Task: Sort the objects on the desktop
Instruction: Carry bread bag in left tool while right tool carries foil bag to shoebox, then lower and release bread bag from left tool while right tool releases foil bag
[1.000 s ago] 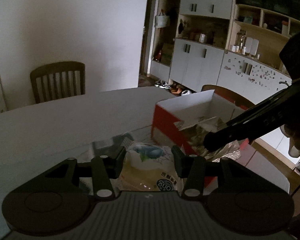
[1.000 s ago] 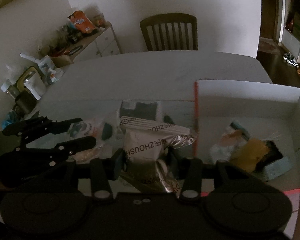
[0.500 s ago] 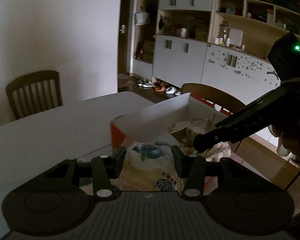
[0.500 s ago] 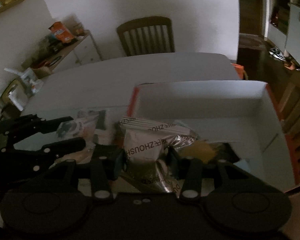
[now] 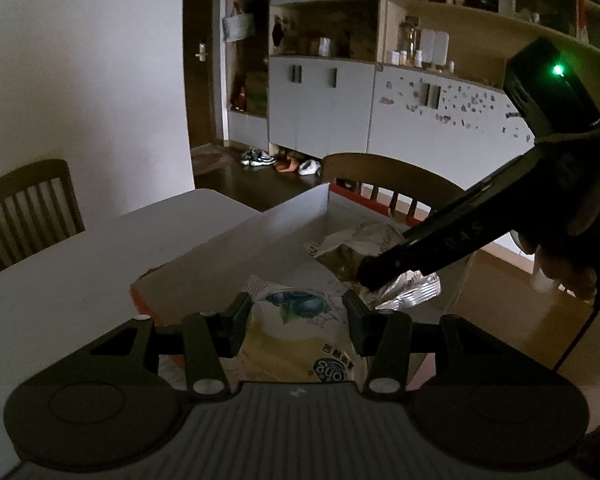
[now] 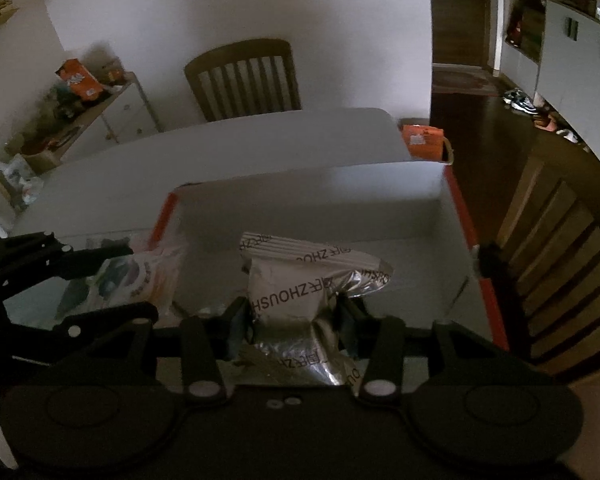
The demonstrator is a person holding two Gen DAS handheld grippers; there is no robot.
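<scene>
My left tool [image 5: 296, 328] is clamped on a yellow snack bag [image 5: 300, 336], my right tool [image 6: 292, 328] on a silver foil bag [image 6: 296, 300]. I hold both above the open white box [image 6: 380, 200] on the surface [image 6: 140, 172].

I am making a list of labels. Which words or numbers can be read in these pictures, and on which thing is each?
"ZHOUSH": silver foil bag, upside down, cut off by the right gripper.
"ong": round logo on the yellow-and-white packet, upside down; characters beside it too blurred.
Orange bag on the sideboard: too small to read.
</scene>
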